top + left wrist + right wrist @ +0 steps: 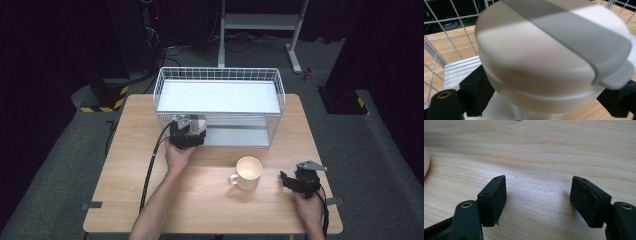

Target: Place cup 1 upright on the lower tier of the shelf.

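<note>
Matt wooden table [150, 190], glossy mug [247, 173]

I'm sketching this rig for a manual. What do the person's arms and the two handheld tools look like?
Both forearms are bare, no sleeves. The left tool and right tool are black, each topped by a grey three-cornered plate and trailing a black cable. The right tool's fingers are blocky black with flat pads; brass-coloured eyelets sit behind them.

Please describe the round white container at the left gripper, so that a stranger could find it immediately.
Look at the white wire rack at the far side of the wooden table. At its lower level, front left corner, sits the round white container, between the jaws of the left gripper. Its grey lid band sets it apart from the open cream mug standing mid-table.
</note>
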`<state>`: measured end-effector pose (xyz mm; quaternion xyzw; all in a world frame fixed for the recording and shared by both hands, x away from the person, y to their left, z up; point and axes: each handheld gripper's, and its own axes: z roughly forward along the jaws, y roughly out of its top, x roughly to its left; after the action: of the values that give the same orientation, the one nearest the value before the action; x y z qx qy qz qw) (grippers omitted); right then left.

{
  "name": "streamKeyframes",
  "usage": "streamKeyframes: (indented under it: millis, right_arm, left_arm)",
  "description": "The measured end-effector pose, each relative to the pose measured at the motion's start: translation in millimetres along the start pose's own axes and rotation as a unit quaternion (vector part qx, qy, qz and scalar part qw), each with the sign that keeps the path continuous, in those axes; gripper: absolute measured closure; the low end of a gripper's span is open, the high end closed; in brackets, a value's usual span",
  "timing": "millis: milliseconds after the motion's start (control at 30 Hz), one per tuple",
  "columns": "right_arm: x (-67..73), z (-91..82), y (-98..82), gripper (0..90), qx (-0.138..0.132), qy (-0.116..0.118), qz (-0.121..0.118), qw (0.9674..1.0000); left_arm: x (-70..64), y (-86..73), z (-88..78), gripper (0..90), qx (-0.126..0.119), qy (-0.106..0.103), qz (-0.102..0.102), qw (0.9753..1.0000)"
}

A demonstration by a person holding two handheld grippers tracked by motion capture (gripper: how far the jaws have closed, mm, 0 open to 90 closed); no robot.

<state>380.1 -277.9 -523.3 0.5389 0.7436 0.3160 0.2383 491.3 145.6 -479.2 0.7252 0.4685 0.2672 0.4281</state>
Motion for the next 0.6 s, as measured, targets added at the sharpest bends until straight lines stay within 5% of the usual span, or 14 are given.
streamKeyframes:
  millis: [600]
  right_arm:
    - [0.0,0.0,0.0,29.4,0.0,0.0,0.0,1.0]
  left_arm:
    - [3.9,-5.0,-10.1,6.9,0.003,-0.011,-0.007,0.9999]
